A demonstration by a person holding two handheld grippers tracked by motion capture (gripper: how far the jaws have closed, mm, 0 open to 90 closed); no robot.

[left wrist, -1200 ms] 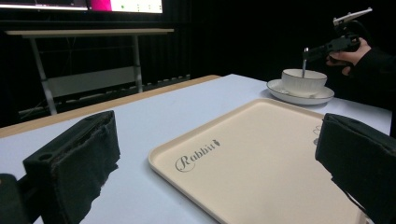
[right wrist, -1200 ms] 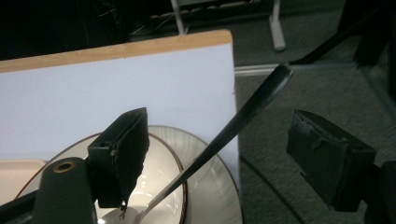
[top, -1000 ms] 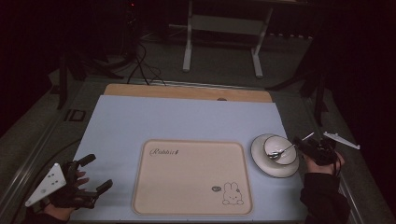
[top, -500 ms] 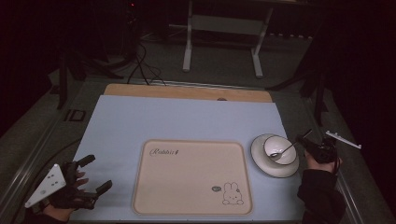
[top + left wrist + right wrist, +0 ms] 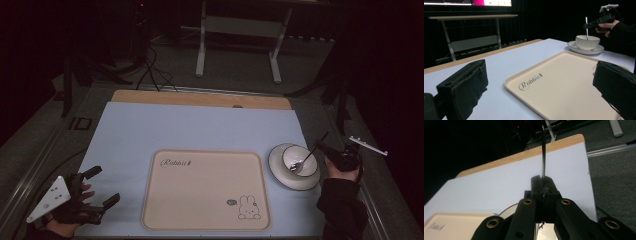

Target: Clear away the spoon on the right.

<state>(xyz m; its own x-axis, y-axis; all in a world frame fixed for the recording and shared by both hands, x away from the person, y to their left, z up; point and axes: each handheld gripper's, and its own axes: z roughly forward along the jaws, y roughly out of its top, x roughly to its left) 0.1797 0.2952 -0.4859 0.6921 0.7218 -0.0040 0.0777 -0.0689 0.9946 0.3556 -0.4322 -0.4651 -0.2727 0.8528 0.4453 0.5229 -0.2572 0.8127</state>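
My right jaws (image 5: 543, 185) have just closed on the spoon (image 5: 306, 157); lift straight from the bowl (image 5: 300, 161). Left jaws (image 5: 97, 186) stand apart.

Thin shiny metal spoon (image 5: 306, 158), glossy white ceramic bowl (image 5: 299, 161), matt cream plastic tray (image 5: 205, 190), rough black gripper pads (image 5: 467, 86).

At right of frame, our right gripper (image 5: 325, 149) has just closed its jaws onto the spoon (image 5: 306, 157) handle above the bowl (image 5: 299, 159).
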